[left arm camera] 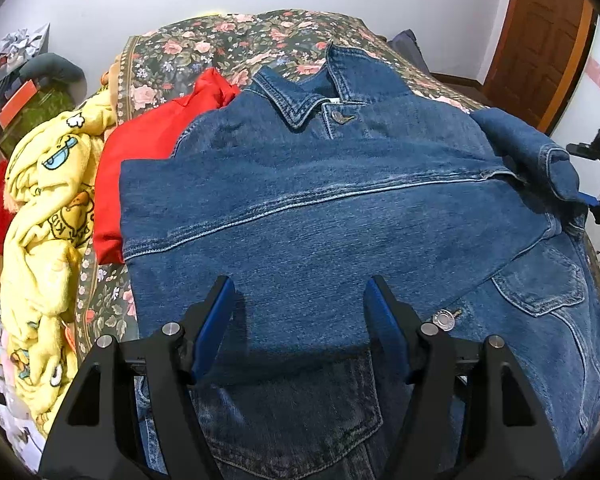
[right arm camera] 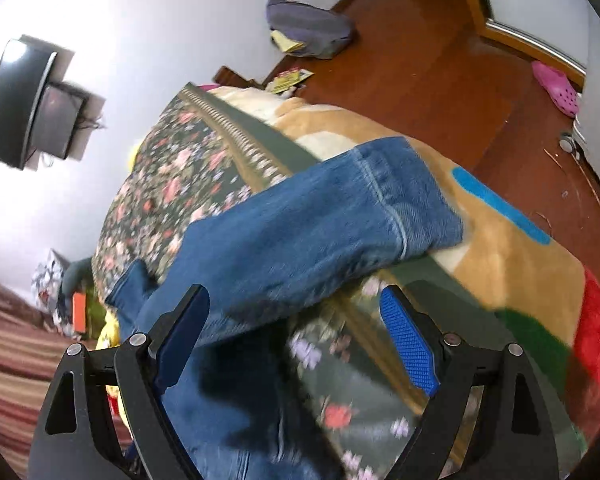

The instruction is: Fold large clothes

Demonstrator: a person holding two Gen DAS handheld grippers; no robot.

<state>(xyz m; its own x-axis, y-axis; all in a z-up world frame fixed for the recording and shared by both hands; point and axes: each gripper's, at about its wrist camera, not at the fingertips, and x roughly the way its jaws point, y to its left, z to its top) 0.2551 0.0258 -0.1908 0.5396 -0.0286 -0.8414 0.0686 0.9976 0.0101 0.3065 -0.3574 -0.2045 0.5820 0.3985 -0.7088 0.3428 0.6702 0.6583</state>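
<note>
With the denim jacket (left arm camera: 320, 208) spread over the floral bed (left arm camera: 220, 44) and one side already folded in, both the left tool (left arm camera: 300, 300) and right tool (right arm camera: 296, 304) gape empty, so I'd guess the loose sleeve (right arm camera: 300, 220) needs grabbing next.

The blue denim jacket (left arm camera: 340, 208) covers most of the floral bedspread (left arm camera: 228, 44), leaving bare cover only beyond its collar. On the left, a red garment (left arm camera: 140, 148) and a crumpled yellow printed blanket (left arm camera: 48, 216) crowd the edge. The right sleeve (right arm camera: 320, 216) overhangs the bed's side above open wooden floor (right arm camera: 440, 80).
</note>
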